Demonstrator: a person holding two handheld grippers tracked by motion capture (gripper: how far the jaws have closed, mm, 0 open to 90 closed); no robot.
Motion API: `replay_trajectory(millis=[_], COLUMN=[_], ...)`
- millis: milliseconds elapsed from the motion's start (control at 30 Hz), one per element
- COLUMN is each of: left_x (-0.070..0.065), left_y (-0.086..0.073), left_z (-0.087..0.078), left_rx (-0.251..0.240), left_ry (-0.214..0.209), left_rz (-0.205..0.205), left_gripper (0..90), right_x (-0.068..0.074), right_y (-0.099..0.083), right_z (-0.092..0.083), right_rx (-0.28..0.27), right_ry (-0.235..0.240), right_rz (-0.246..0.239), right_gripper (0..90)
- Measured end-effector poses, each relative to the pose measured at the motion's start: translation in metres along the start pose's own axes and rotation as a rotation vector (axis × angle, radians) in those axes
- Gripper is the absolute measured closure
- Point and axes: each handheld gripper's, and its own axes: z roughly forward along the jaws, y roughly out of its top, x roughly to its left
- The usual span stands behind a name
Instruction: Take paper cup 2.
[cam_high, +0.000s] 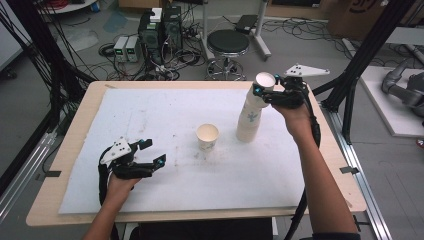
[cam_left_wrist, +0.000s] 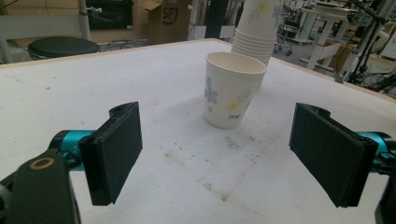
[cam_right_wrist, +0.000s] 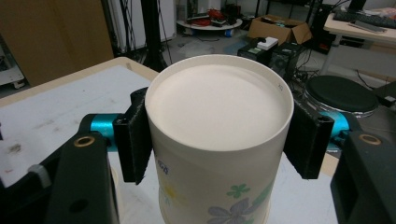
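The right gripper (cam_high: 264, 93) had its jaws pressed against the rim of the top cup (cam_high: 264, 81), lifted partly out of the cup stack (cam_high: 248, 124) at 2 o'clock on the table (cam_high: 75, 125). The left gripper (cam_high: 150, 152), at 8 o'clock, stood wide open and held nothing, aimed at 1 single cup (cam_left_wrist: 231, 88) near the center.
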Motion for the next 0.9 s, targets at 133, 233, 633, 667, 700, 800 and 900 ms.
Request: replay_trajectory(millis=[133, 233, 633, 667, 700, 800, 900], left_x=[0.001, 0.001, 0.0, 0.0, 0.0, 0.0, 0.0], left_y=[0.0, -0.001, 0.0, 0.0, 0.0, 0.001, 0.001], left_z=[0.001, 0.001, -0.001, -0.001, -0.002, -0.002, -0.002], left_rx=[0.002, 0.003, -0.002, -0.005, -0.009, -0.026, -0.023], left_ry=[-0.001, -0.002, 0.01, 0.01, 0.012, 0.015, 0.014], left_rz=[0.004, -0.003, 0.0, -0.001, -0.001, -0.002, 0.011], left_gripper=[17.1, 17.1, 17.1, 17.1, 17.1, 17.1, 16.9], right_x=[0.002, 0.004, 0.013, 0.014, 0.015, 0.016, 0.018], right_y=[0.007, 0.011, -0.005, -0.01, -0.014, -0.028, -0.042], right_z=[-0.012, -0.02, -0.064, -0.068, -0.072, -0.083, -0.09], right_rx=[-0.031, -0.034, -0.062, -0.063, -0.067, -0.063, -0.05], right_ry=[0.006, 0.005, 0.0, 0.009, 0.016, 0.015, 0.026], right_rz=[-0.001, -0.014, -0.057, -0.056, -0.059, -0.054, -0.039], right_gripper=[35.1, 35.3, 35.4, 35.4, 35.5, 35.7, 35.7])
